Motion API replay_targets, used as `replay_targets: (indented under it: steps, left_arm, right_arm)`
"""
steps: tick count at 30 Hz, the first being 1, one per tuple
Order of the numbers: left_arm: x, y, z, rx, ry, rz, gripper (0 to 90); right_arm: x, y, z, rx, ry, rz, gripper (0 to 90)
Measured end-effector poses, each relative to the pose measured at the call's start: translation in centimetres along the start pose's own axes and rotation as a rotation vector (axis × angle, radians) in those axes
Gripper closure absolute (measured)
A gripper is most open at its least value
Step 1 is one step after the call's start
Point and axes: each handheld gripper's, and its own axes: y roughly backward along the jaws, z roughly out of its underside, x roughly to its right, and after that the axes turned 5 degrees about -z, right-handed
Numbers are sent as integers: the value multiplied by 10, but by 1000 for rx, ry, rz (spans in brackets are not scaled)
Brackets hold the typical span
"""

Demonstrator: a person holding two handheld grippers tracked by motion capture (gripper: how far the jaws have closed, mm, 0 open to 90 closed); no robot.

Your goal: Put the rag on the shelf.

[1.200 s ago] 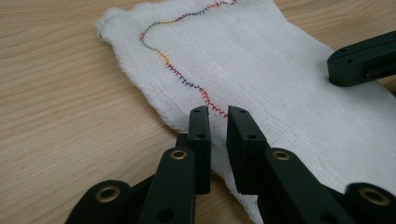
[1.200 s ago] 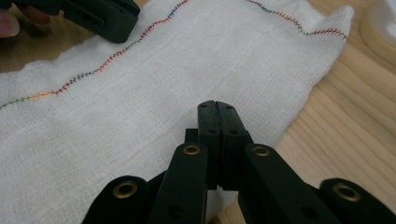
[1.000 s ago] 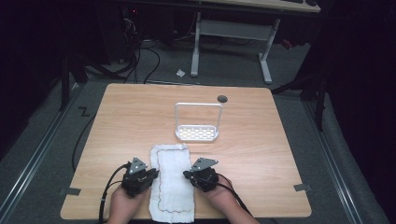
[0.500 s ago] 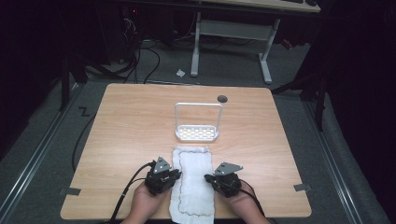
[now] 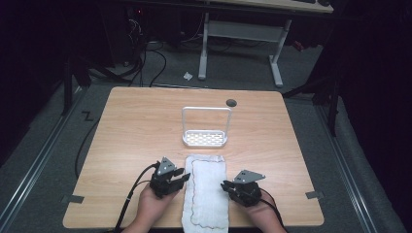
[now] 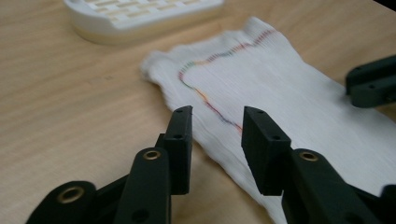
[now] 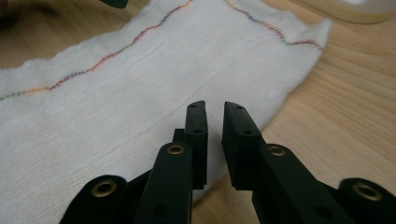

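Note:
A white cloth (image 5: 206, 194) with a rainbow-stitched border lies flat lengthwise on the wooden table (image 5: 136, 126), and its near end hangs over the front edge. My left gripper (image 5: 182, 178) sits at the cloth's left edge. Its jaws have just been opening and stand apart over the cloth's (image 6: 280, 93) edge with nothing between them (image 6: 215, 122). My right gripper (image 5: 226, 185) is at the cloth's right edge. Its jaws have just been opening too and show a narrow gap (image 7: 215, 112) above the cloth (image 7: 140, 84), gripping nothing.
A white rack (image 5: 205, 127) with a slotted base and an upright wire frame stands just beyond the cloth's far end. A dark round hole (image 5: 231, 102) marks the table behind it. Cables trail off the front left.
Both hands slid to the right, dragging the cloth with them. The jaws then parted and let go of the cloth's edges, and the right gripper drew slightly off to the right.

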Motion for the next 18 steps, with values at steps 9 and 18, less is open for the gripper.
replay_targets:
  steps: [9,18]
  left_arm:
    - [-20,-42,-25,-27,37,-45,486]
    - [-16,-54,-26,-62,9,-47,615]
  right_arm:
    - [17,4,2,57,-71,46,676]
    - [20,6,0,70,-80,58,693]
